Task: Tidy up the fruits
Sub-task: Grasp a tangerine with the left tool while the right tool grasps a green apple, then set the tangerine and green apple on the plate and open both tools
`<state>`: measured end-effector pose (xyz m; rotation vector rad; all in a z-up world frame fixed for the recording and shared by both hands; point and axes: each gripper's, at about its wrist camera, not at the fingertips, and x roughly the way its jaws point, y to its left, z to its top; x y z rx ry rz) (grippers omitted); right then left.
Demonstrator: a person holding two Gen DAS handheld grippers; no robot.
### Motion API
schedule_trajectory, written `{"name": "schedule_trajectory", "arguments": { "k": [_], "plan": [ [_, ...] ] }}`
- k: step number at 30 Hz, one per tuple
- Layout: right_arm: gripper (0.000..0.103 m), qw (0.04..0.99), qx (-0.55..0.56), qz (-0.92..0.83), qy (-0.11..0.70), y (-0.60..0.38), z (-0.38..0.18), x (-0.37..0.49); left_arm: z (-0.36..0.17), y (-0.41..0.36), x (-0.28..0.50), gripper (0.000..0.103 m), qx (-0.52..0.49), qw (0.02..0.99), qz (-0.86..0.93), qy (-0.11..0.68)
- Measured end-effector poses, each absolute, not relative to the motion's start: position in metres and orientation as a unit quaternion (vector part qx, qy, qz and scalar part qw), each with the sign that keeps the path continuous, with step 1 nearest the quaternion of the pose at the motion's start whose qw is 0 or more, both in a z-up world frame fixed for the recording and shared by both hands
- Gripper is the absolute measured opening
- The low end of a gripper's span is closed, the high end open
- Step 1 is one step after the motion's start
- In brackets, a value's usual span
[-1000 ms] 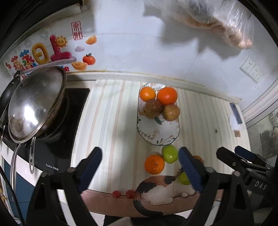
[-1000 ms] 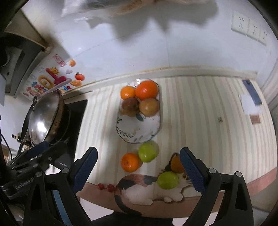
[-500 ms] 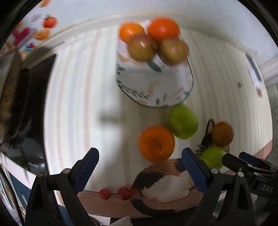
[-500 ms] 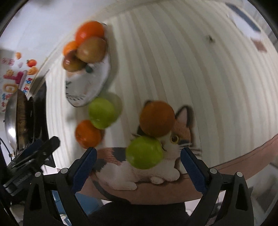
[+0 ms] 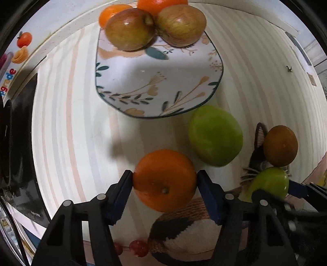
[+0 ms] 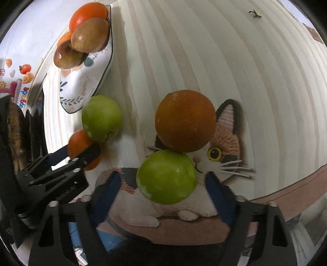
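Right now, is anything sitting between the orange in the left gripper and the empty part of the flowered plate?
Nothing visible: only bare striped mat lies between the bright orange and the flowered plate's near half; the green apple sits right of that line.

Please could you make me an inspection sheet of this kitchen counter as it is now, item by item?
Surface: striped mat with a cat picture, lying flat.
Job's things: flowered plate holds two oranges and two brownish apples; loose on the mat are a bright orange, a near green apple, a far green apple and a dark orange.
Clutter: small dark speck; two small red round things at the near edge.
Grippers: left hand-held gripper shut on the bright orange; right hand-held gripper astride the near green apple, gaps visible at both pads; both sets of jaws have just been closing.
Cables: nothing seen.
Surroundings: black cooktop; fruit stickers on the wall.
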<state>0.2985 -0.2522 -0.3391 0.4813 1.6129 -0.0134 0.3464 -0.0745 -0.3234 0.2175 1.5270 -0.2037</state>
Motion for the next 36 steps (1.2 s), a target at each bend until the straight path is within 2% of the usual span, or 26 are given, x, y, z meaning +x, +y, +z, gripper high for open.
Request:
{"name": "schedule_trajectory", "arguments": {
  "k": [13, 26, 36],
  "plan": [
    [0.065, 0.674, 0.132, 0.074, 0.723, -0.19, -0.343, 0.32, -0.329, -0.001, 0.317, 0.062, 0.033, 0.691, -0.051, 0.721],
    [0.065, 0.681, 0.143, 0.066, 0.715, -0.197, -0.34, 0.32, -0.336, 0.0, 0.308, 0.062, 0.015, 0.703, -0.05, 0.709],
    [0.065, 0.712, 0.148, 0.078, 0.682, -0.211, -0.3, 0.317, -0.288, 0.009, 0.317, 0.062, -0.006, 0.723, -0.069, 0.687]
  ]
}}
